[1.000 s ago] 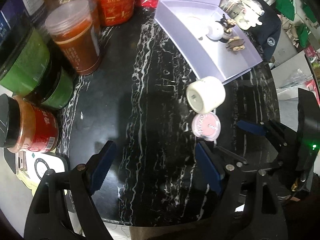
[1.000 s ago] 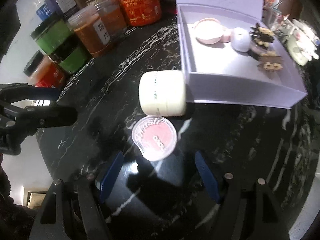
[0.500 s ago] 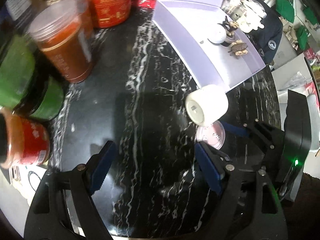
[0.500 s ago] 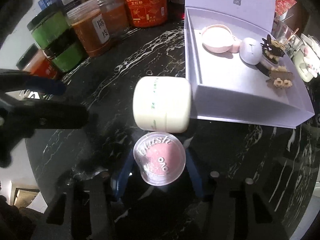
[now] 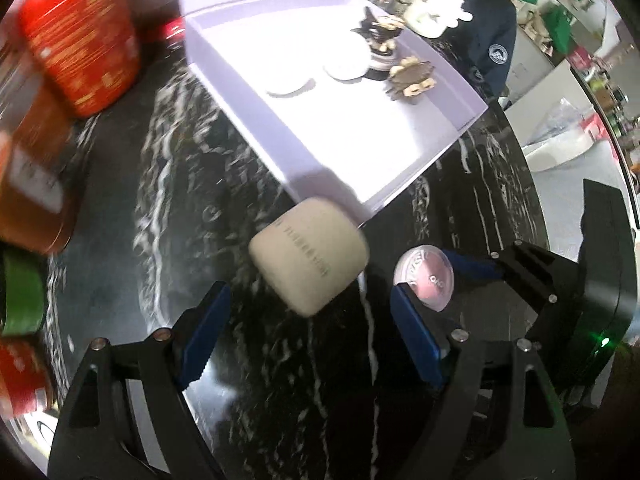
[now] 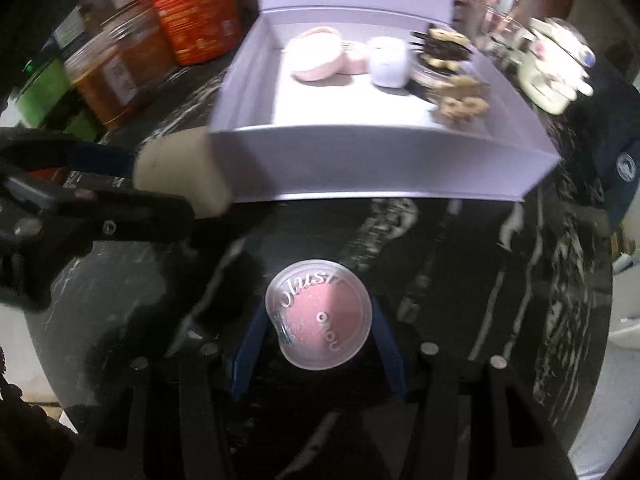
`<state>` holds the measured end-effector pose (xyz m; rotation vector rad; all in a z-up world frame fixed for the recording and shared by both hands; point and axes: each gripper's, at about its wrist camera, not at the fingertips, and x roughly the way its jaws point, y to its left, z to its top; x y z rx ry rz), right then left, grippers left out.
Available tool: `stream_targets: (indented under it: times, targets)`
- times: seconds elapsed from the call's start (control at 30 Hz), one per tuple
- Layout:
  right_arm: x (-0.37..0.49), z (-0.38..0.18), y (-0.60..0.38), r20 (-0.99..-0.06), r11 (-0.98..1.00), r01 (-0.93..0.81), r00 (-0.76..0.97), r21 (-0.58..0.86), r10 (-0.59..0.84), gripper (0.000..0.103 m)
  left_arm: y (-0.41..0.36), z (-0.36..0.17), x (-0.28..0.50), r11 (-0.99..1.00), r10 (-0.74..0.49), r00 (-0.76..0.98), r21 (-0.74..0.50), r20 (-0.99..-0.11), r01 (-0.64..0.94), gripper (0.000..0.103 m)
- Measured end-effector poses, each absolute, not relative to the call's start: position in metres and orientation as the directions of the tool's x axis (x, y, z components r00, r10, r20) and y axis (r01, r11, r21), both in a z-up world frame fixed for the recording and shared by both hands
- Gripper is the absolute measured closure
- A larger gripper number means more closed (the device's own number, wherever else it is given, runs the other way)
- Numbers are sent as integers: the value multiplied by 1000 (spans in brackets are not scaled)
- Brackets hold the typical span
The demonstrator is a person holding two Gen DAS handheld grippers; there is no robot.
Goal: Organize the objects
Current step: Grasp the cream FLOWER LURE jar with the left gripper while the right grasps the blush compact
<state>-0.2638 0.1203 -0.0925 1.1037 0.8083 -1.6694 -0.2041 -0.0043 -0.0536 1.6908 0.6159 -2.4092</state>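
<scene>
Two risks as we see them: right gripper [image 6: 318, 344] pinches the blush compact [image 6: 319, 315] by its rim and may drop it short of the box [image 6: 380, 176], while the open left gripper [image 5: 310, 330] could nudge the cream jar [image 5: 308, 254] near the box corner.

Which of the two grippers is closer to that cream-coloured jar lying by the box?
Left. The left gripper is open with the cream jar just ahead of its fingertips, untouched. The right gripper sits off to the side, shut on the pink blush compact.

The clear lid of the pink blush compact [image 6: 319, 317] reads "blush" in script, with "ono" beneath it.
</scene>
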Motion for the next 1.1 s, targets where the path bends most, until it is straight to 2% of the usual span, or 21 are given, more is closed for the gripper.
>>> stream_targets:
  times: [0.23, 0.53, 0.63, 0.77, 1.1]
  targets:
    - [-278, -89, 135, -923, -365, 930, -163, -26, -348, 49, -3, -69, -224, -892, 135, -364, -273, -922, 361, 23]
    - [-275, -90, 143, -922, -368, 929, -166, -28, -349, 49, -4, -83, -229, -899, 49, -378, -206, -925, 387, 23]
    - [-275, -90, 148, -923, -372, 928, -166, -26, -348, 49, -6, -81, -228, -894, 23, -391, -194, -920, 404, 36]
    - [-274, -90, 153, -923, -372, 928, -167, -28, -347, 49, -5, -80, -224, -893, 26, -396, -200, -918, 404, 43]
    - [-266, -89, 165, -927, -372, 928, -163, -27, -338, 49, 25, -81, -217, -930, 69, -373, -195, -925, 311, 43]
